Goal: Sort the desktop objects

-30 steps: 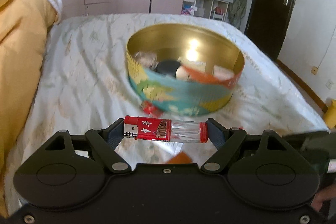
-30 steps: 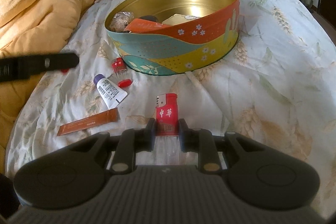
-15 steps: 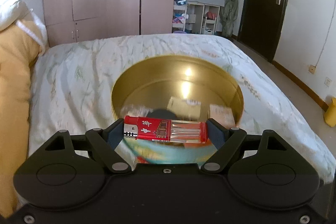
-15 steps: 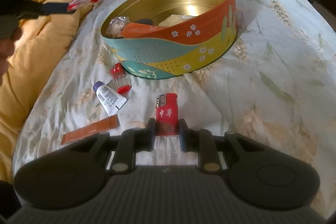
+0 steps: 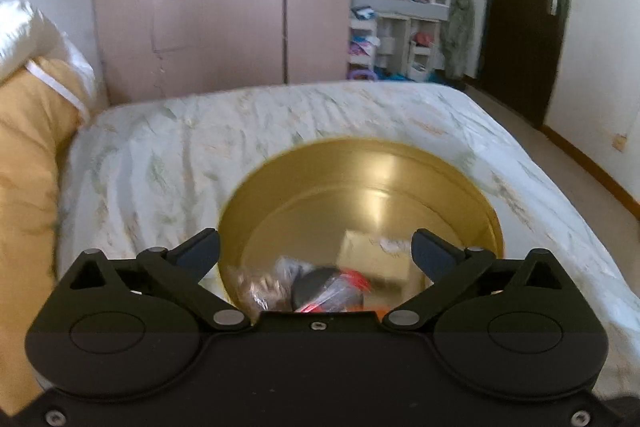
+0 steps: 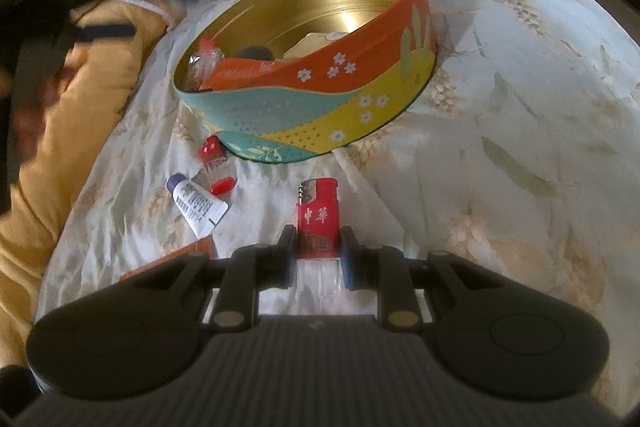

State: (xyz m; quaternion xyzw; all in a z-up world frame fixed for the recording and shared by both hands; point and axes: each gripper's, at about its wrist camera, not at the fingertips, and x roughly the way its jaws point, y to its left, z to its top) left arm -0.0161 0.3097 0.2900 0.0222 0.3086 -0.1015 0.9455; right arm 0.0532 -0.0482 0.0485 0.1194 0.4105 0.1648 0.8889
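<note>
Right gripper (image 6: pixel 318 247): jaws clamped on a red-labelled clear plastic lighter (image 6: pixel 319 227), pads on the lower body, red cap and metal head pointing forward toward the tin. Pinched across the narrow sides and held lengthwise along the fingers, so it should drop nose-first once over the rim. It sits low over the bedsheet, short of the tin; can't tell if it's lifted clear or touching the cloth.

Left gripper (image 5: pixel 316 251): jaws spread wide, nothing between the blue-grey pads (image 5: pixel 430 247). It hangs directly above the round tin with gold interior and orange/teal/yellow flowered wall (image 6: pixel 320 95), which fits a release position. A blurred red-and-clear object (image 5: pixel 340 287) lies in the tin below the gap, likely another lighter, but too smeared to be sure.

Also in the tin: a crinkly wrapped packet (image 5: pixel 260 287), a dark round disc (image 5: pixel 316 283), a tan flat box (image 5: pixel 372 255), an orange sachet (image 6: pixel 244 71) leaning on the near wall.

Still out on the pale leaf-print bedsheet (image 6: pixel 520 147), left of the right gripper: a second small red-capped clear lighter (image 6: pixel 216 163) just beside the tin wall, a white tube with purple cap (image 6: pixel 198 205), and an orange flat sachet (image 6: pixel 184 255) partly hidden by the gripper body.

My read: sorting is well along; this lighter plus three loose items remain.
</note>
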